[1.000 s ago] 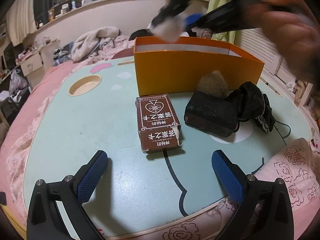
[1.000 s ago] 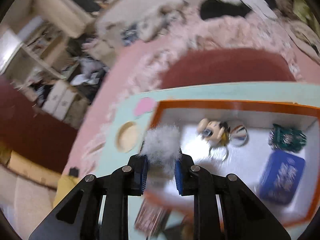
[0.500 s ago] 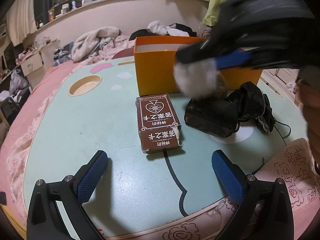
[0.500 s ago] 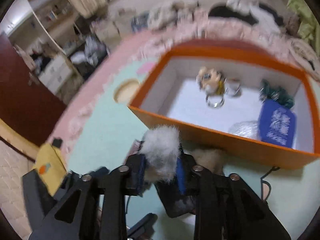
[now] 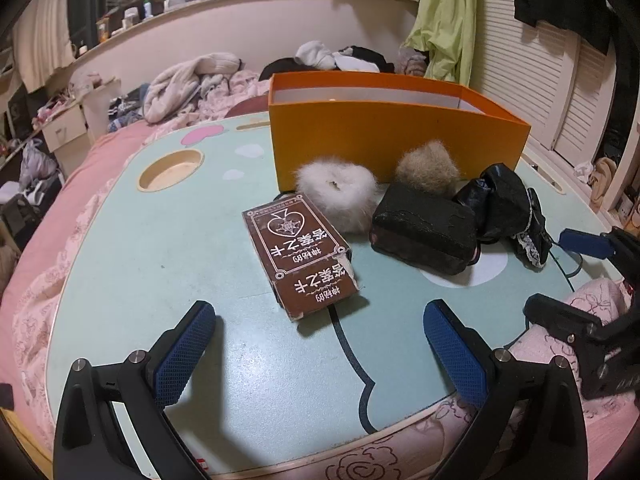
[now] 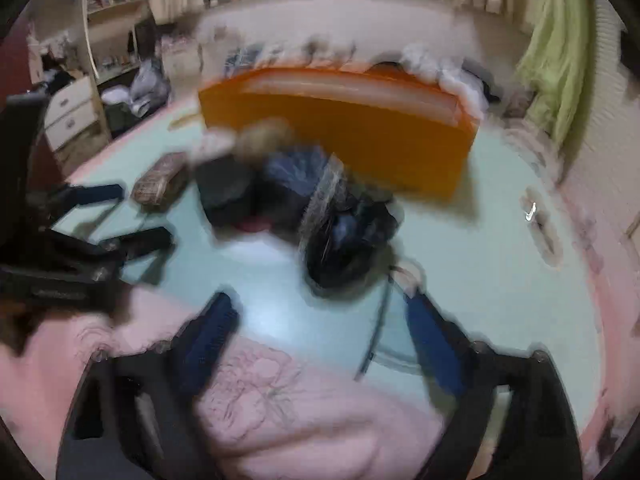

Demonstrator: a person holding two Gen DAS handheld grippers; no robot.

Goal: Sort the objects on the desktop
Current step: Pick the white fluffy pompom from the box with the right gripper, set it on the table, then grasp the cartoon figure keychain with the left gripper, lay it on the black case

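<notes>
- The white fluffy pompom (image 5: 336, 188), pinched in the right gripper (image 6: 316, 344) a moment ago, now lies loose on the table (image 5: 132, 248) at frame centre, against the orange box (image 5: 396, 136), not in it.
- Right jaws have just been opening; they stand wide apart with nothing between them, in the blurred lower frame.
- Left gripper (image 5: 320, 344) hovers, jaws apart and empty.
- Judgement: the pompom was set beside the tan pompom (image 5: 428, 168), so grouping may be intended.

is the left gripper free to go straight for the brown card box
Probably yes: the left gripper is open and empty, the brown card box lies straight ahead between its fingers' line, and only bare table separates them.
</notes>
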